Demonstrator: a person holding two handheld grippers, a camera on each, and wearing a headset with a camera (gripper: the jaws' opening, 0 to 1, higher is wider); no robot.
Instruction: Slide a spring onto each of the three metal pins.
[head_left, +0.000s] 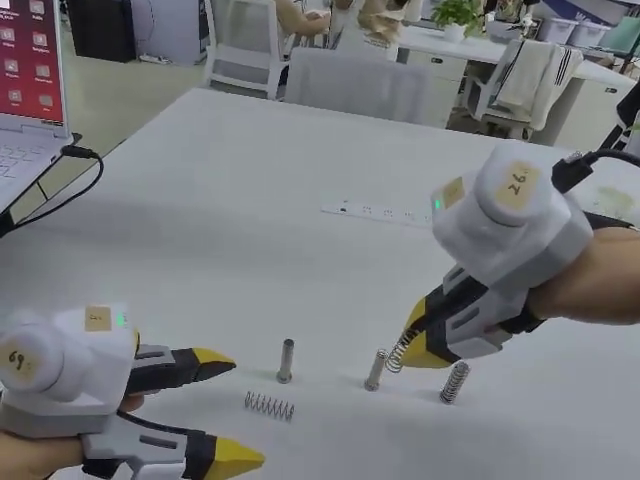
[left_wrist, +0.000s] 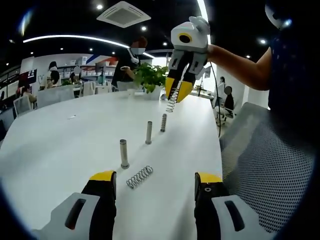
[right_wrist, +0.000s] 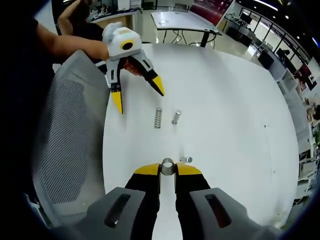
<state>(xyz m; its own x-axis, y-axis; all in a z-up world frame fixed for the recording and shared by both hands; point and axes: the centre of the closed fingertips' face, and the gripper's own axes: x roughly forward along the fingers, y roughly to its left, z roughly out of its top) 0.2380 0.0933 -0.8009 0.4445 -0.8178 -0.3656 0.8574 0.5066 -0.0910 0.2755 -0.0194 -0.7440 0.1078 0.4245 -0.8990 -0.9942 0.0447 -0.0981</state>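
Note:
Three metal pins stand in a row on the white table. The left pin and the middle pin are bare. The right pin wears a spring. A loose spring lies flat in front of the left pin, seen also as the loose spring just ahead of my open left gripper. My right gripper is shut on a second spring, held tilted just above the middle pin. Its own view shows that held spring end-on, with a pin top beside it.
A laptop with a black cable sits at the table's far left. A white power strip lies farther back. A grey mesh chair stands at the table's near edge. People sit at desks beyond.

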